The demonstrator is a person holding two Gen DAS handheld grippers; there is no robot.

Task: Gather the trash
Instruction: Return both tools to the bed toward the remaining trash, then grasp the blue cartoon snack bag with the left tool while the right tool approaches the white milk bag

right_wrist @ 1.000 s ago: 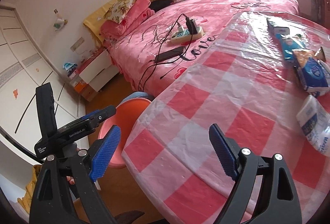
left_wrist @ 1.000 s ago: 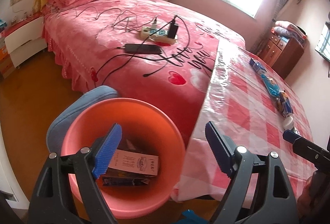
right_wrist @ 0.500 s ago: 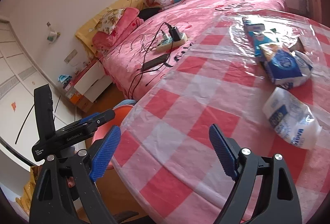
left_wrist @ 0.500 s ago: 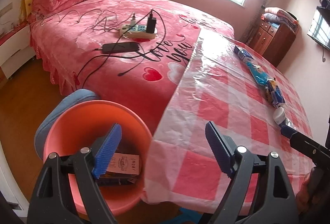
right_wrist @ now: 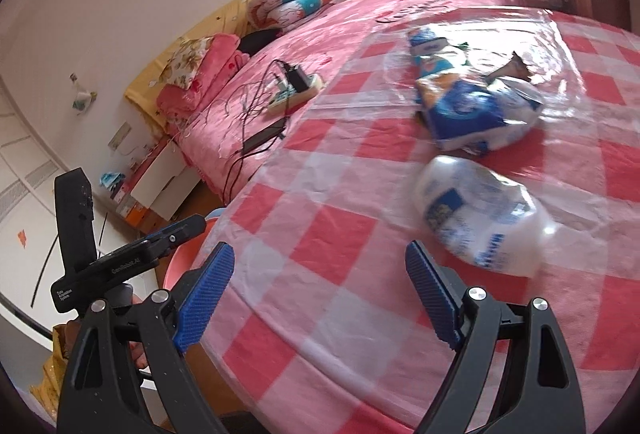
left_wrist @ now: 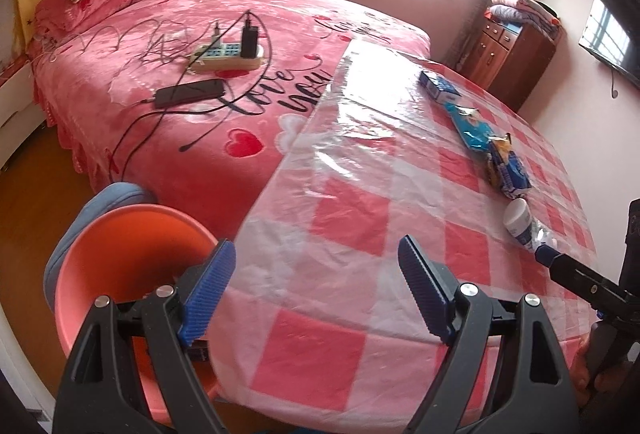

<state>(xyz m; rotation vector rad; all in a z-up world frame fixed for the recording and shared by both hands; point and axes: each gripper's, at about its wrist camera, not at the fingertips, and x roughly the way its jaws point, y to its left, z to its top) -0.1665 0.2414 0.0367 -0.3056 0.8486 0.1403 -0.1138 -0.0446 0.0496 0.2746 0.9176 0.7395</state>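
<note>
left gripper (left_wrist: pixel 316 294) empty, jaws apart | orange bin (left_wrist: pixel 120 254) contents hidden

**Open tongs over a checked tabletop beside the basin**

The left tongs (left_wrist: pixel 316 290) are seen with jaws wide apart and nothing between them, held above the near edge of the tabletop (left_wrist: pixel 340 230), which is covered with a pink-checked cloth under clear plastic. An orange basin (left_wrist: pixel 120 258) is seen on the floor just beside that edge, at lower left. Along the tabletop's far right side, a blue box (left_wrist: pixel 440 87), a blue wrapper (left_wrist: pixel 470 126), a blue-and-orange packet (left_wrist: pixel 506 168) and a white crumpled bottle (left_wrist: pixel 520 224) are laid in a row. A power strip (left_wrist: pixel 226 55) and a phone (left_wrist: pixel 190 93) are seen on the pink bed (left_wrist: pixel 192 150) behind.
</note>
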